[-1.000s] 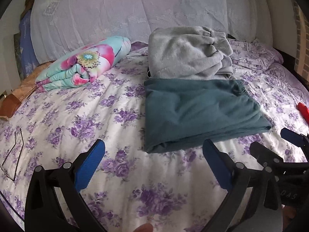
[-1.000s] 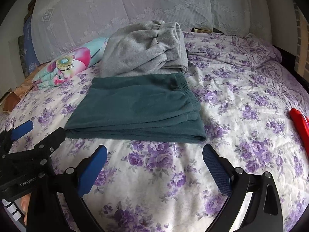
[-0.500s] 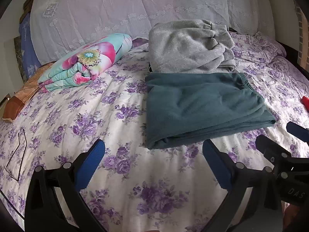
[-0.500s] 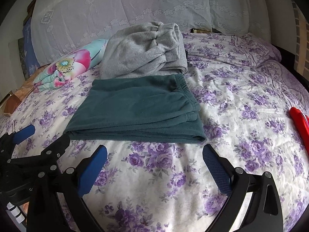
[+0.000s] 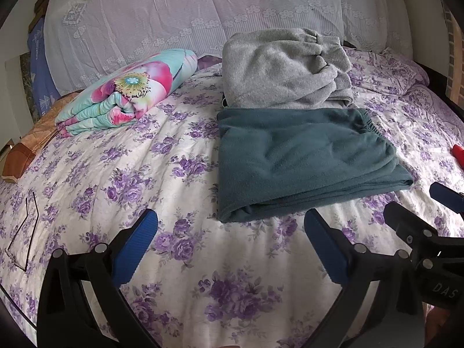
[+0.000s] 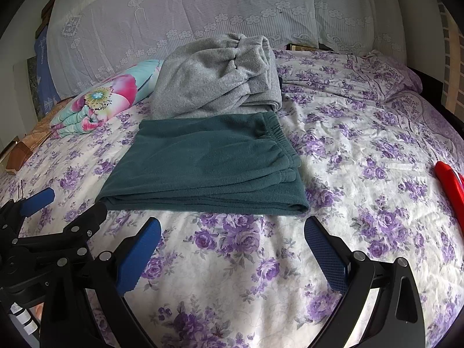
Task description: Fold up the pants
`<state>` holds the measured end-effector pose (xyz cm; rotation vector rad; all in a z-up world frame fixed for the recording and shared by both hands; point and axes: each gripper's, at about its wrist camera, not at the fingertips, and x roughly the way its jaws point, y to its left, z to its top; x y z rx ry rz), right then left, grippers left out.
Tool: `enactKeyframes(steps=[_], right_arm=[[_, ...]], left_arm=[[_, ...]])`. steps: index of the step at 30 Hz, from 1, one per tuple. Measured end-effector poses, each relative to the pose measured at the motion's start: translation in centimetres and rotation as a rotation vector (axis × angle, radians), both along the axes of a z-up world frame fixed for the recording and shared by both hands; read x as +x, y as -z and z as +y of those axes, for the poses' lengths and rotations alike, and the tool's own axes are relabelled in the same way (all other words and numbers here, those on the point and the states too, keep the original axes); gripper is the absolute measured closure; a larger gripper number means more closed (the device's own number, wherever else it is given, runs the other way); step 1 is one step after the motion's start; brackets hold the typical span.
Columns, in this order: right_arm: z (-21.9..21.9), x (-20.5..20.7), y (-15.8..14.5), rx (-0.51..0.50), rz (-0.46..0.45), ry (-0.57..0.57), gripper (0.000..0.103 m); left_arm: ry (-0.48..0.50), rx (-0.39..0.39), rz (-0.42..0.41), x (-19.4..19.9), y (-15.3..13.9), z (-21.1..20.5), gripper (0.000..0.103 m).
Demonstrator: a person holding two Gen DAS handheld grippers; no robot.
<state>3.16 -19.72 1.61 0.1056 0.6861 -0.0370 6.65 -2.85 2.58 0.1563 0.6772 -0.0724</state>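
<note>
Dark teal pants (image 5: 301, 159) (image 6: 208, 168) lie folded into a flat rectangle on the bed, elastic waistband at the right. A folded grey garment (image 5: 284, 69) (image 6: 217, 78) sits just behind them, touching their far edge. My left gripper (image 5: 230, 243) hovers open in front of the teal pants' near left corner, holding nothing. My right gripper (image 6: 232, 246) hovers open just short of the pants' near edge, also empty. Each gripper shows at the side of the other's view.
The bed has a white sheet (image 5: 174, 179) with purple flowers. A folded floral blanket (image 5: 124, 92) lies at the back left, a red object (image 6: 452, 182) at the right edge. White lace pillows (image 6: 203, 8) stand behind. Thin wire glasses (image 5: 26, 237) lie at the left.
Both grippers have drawn slightly back and lifted from the teal pants, staying open. The pants and grey garment have not moved.
</note>
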Motion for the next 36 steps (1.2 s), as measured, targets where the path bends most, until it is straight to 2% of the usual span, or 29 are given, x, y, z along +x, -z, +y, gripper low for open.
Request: enactKeyframes(steps=[28, 36], right_arm=[[-0.03, -0.02, -0.04, 0.001, -0.001, -0.001, 0.003], [-0.04, -0.04, -0.11, 0.001, 0.002, 0.000, 0.003]], left_arm=[[0.002, 0.001, 0.011, -0.08, 0.14, 0.20, 0.005], [-0.007, 0.022, -0.018, -0.29, -0.12, 0.06, 0.005]])
